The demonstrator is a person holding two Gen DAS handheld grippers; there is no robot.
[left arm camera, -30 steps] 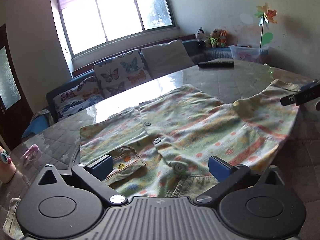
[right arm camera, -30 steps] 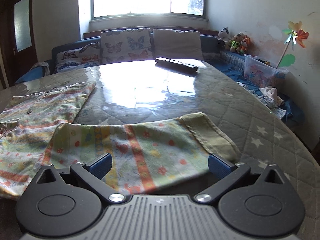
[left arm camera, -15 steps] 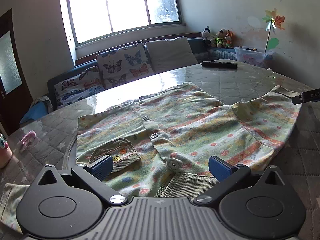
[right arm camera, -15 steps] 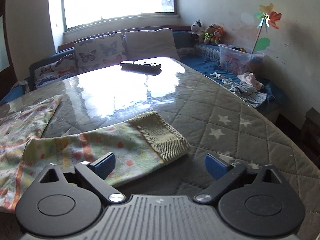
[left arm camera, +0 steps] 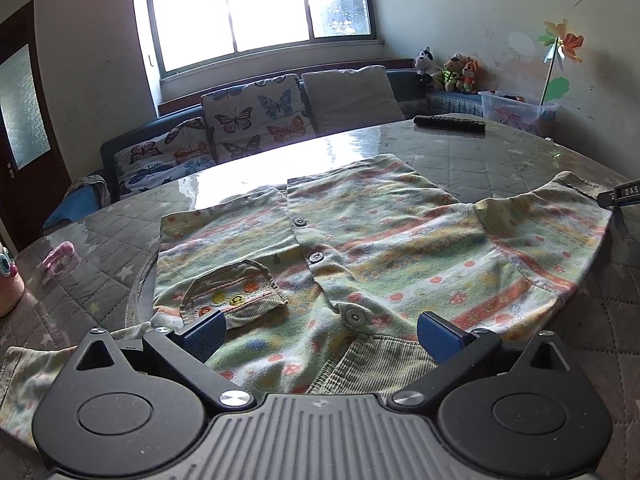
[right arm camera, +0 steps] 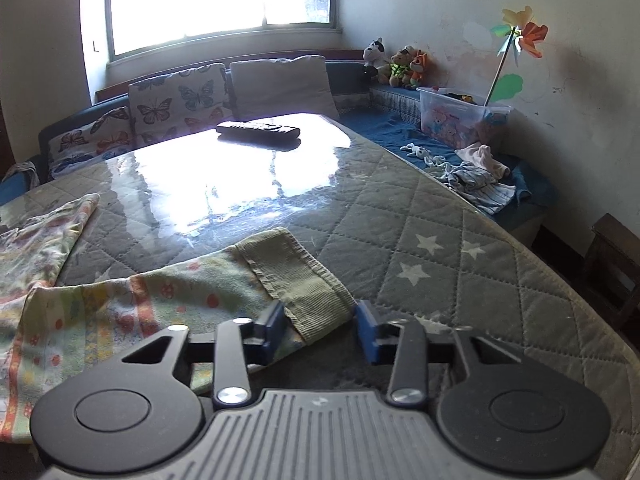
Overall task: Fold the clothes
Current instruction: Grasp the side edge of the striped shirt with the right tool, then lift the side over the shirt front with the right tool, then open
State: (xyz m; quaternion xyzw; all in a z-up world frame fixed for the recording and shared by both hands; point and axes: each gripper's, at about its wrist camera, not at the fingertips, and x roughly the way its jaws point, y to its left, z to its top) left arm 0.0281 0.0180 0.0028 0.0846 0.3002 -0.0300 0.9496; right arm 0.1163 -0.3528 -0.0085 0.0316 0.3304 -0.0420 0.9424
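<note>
Flat on the quilted table [left arm camera: 500, 148] lies the floral shirt [left arm camera: 380, 240], its near hem cut off behind the left gripper [left arm camera: 320, 330], whose jaws stand spread above it. Right gripper [right arm camera: 322, 326] is closing around the sleeve cuff [right arm camera: 304, 280] (pad contact is unclear)

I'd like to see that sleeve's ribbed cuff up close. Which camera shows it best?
The right wrist view: the corduroy cuff lies large between the closing right gripper. The left wrist view shows the cuff small at the table's far right edge.
</note>
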